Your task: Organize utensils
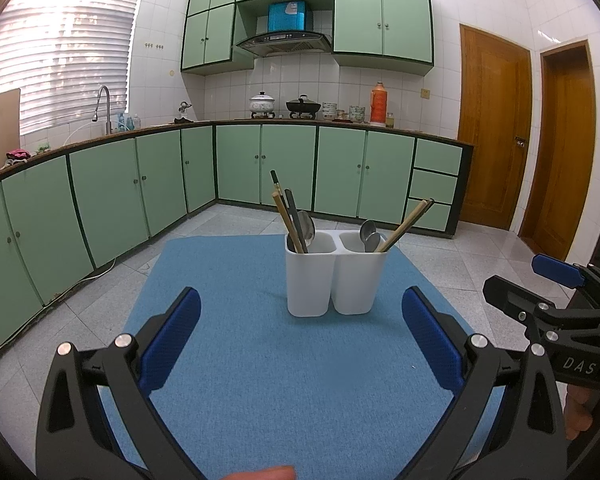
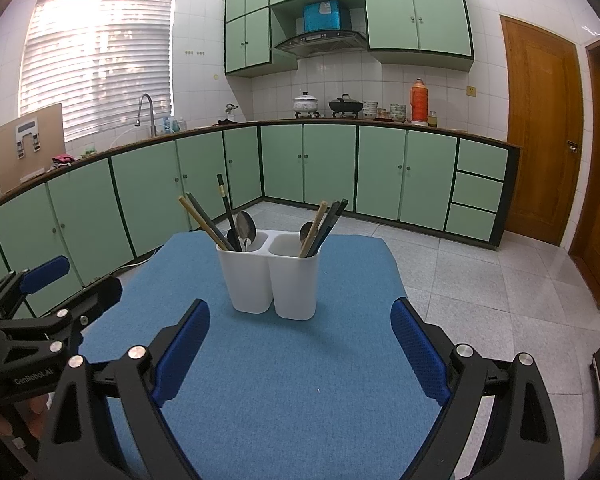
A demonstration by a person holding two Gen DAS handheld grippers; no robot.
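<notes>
A white two-compartment utensil holder [image 1: 332,276] [image 2: 274,280] stands on a blue mat [image 1: 300,380] [image 2: 300,392]. Its left compartment holds chopsticks [image 1: 286,216] [image 2: 204,222] and a spoon [image 1: 308,226] [image 2: 246,226]. Its right compartment holds spoons [image 1: 368,234] and chopsticks [image 1: 410,220] [image 2: 324,224]. My left gripper [image 1: 300,332] is open and empty, short of the holder. My right gripper [image 2: 300,340] is open and empty, also short of it. The right gripper also shows at the right edge of the left wrist view [image 1: 540,284], and the left gripper at the left edge of the right wrist view [image 2: 72,280].
Green kitchen cabinets [image 1: 140,184] [image 2: 380,172] run along the far walls, with pots [image 1: 304,106] and an orange flask [image 1: 378,104] on the counter. Wooden doors [image 1: 496,128] stand at the right. Tiled floor [image 2: 480,280] surrounds the mat.
</notes>
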